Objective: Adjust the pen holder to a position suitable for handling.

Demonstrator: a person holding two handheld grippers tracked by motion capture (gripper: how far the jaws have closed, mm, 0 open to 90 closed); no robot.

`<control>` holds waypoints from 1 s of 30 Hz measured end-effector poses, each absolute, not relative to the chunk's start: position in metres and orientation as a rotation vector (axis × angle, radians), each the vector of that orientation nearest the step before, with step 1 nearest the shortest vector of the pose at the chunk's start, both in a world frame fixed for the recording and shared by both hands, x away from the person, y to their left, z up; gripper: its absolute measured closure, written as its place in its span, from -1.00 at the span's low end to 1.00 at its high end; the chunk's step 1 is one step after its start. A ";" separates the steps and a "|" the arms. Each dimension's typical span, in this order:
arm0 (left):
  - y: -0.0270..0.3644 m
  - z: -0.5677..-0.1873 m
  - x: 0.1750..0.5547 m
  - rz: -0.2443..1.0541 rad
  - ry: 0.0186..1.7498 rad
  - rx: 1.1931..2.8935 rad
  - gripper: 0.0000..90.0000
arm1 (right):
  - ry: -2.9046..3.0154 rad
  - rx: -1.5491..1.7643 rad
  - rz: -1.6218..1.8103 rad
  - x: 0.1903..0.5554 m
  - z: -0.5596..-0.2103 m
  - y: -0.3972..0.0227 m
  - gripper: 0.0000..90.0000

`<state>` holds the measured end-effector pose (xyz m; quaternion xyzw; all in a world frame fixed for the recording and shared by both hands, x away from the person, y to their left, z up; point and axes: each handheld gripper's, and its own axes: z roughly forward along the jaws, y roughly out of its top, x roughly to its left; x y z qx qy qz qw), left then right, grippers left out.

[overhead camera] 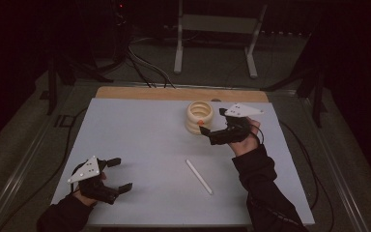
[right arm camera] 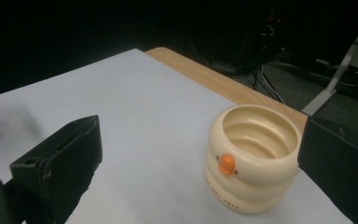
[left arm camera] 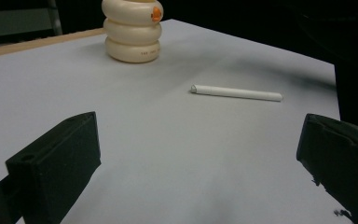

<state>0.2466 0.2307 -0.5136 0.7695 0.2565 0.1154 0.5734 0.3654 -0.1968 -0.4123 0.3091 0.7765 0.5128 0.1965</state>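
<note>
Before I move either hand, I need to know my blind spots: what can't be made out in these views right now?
- Small print on the cream holder, left gripper view: too small to read.
- The holder's bottom inside, right gripper view: hidden by its own wall.
- Which end of the white pen is the tip, high view: too small and dim.
- Right tongs, high view: the tip nearer the holder blurs into shadow; touching or not is unclear.

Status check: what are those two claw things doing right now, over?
Left hand-held gripper open, low over the near left of the table. Right hand-held gripper open beside the cream ringed cup, not gripping it. White pen lies untouched between them. Nothing in the way.
</note>
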 end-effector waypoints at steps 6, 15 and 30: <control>0.231 -0.514 0.247 0.269 0.600 1.803 -0.99 | 2.190 0.883 1.444 0.379 -0.412 -0.191 -1.00; 0.231 -0.513 0.246 0.270 0.599 1.801 -0.99 | 2.253 0.891 1.434 0.400 -0.413 -0.183 -1.00; 0.230 -0.514 0.246 0.267 0.592 1.807 -0.99 | 2.333 0.923 1.290 0.437 -0.425 -0.163 -1.00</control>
